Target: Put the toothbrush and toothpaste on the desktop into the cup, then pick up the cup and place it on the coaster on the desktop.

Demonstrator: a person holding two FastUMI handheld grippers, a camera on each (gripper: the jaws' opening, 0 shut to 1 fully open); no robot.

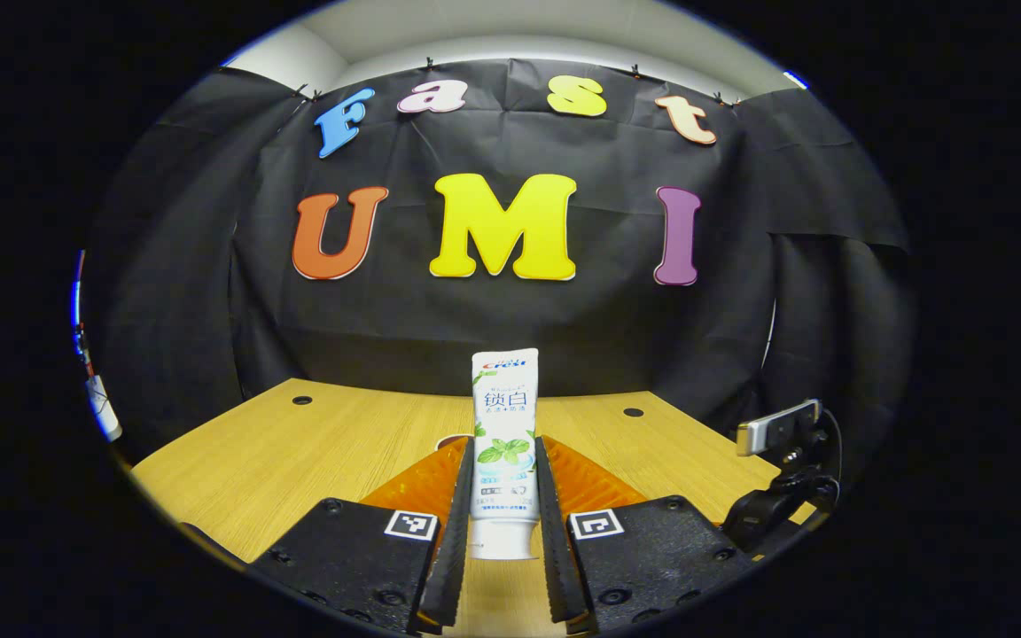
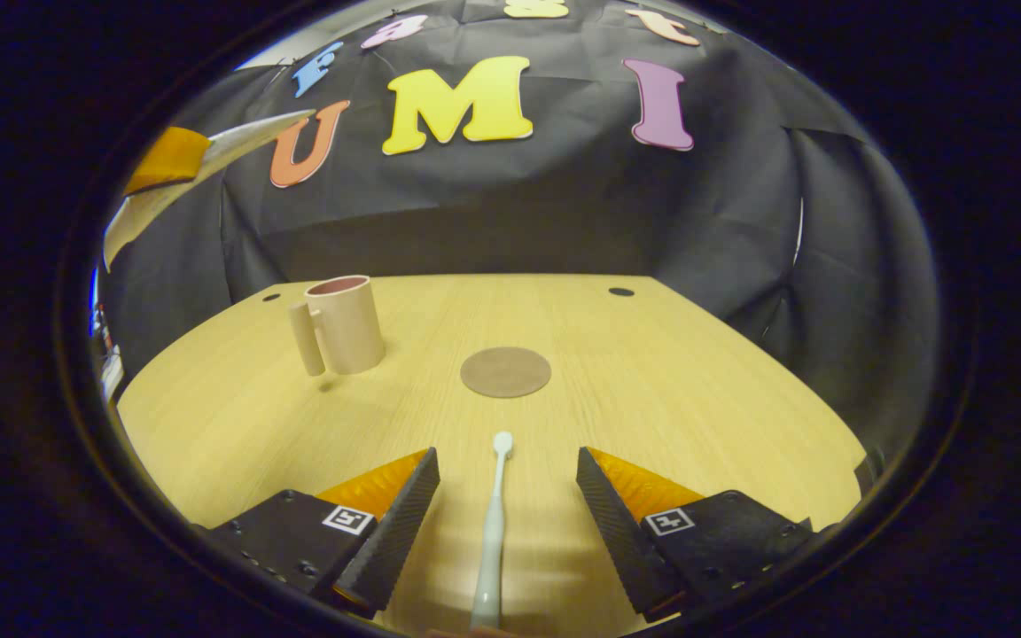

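A white toothpaste tube (image 1: 504, 390) stands upright between the fingers of my left gripper (image 1: 503, 447), which is shut on its lower half and holds it above the wooden desktop (image 1: 298, 452). In the right gripper view that tube (image 2: 236, 140) hangs high at the upper left. A white toothbrush (image 2: 493, 523) lies on the desktop, head pointing away, in the gap of my right gripper (image 2: 506, 461), which is open and not touching it. The pink cup (image 2: 342, 323) stands upright at the back left, handle toward me. A round brown coaster (image 2: 505, 371) lies just beyond the toothbrush.
The desktop (image 2: 697, 390) has two dark cable holes (image 2: 621, 291) near its back edge. Black cloth closes the booth behind and at the sides. In the left gripper view a black device with a silver block (image 1: 781, 430) sits at the table's right edge.
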